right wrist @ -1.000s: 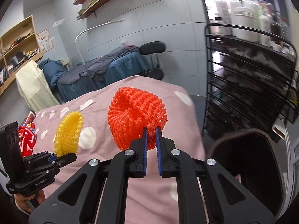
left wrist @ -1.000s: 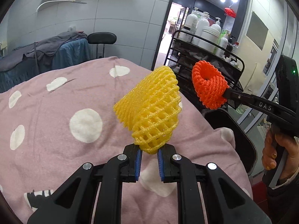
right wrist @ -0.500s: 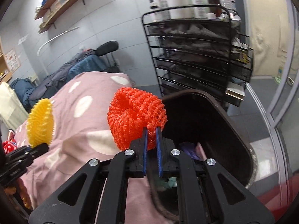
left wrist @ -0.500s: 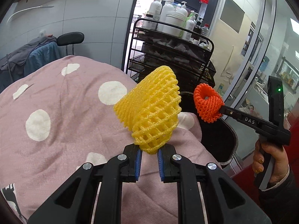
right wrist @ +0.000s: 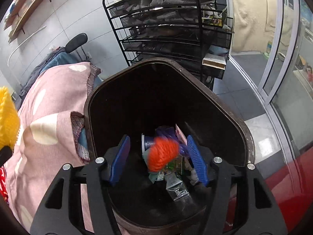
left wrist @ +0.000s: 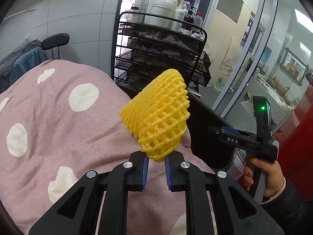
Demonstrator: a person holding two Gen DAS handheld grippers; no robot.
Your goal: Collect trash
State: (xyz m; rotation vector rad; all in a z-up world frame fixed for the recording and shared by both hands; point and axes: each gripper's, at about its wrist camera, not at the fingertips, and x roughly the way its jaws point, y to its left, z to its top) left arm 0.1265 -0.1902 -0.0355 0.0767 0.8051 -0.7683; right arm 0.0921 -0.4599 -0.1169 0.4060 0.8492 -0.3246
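The orange foam net is blurred among the rubbish inside my trash bin, below my right gripper, jaws wide. My left gripper pinches the yellow net over the bed's bin-side edge; it remains.

The foam net is yellow, another orange; the blanket is pink with white dots; the bin is dark brown.

beauty salon: treatment bed, rolling rack of pump bottles, stool
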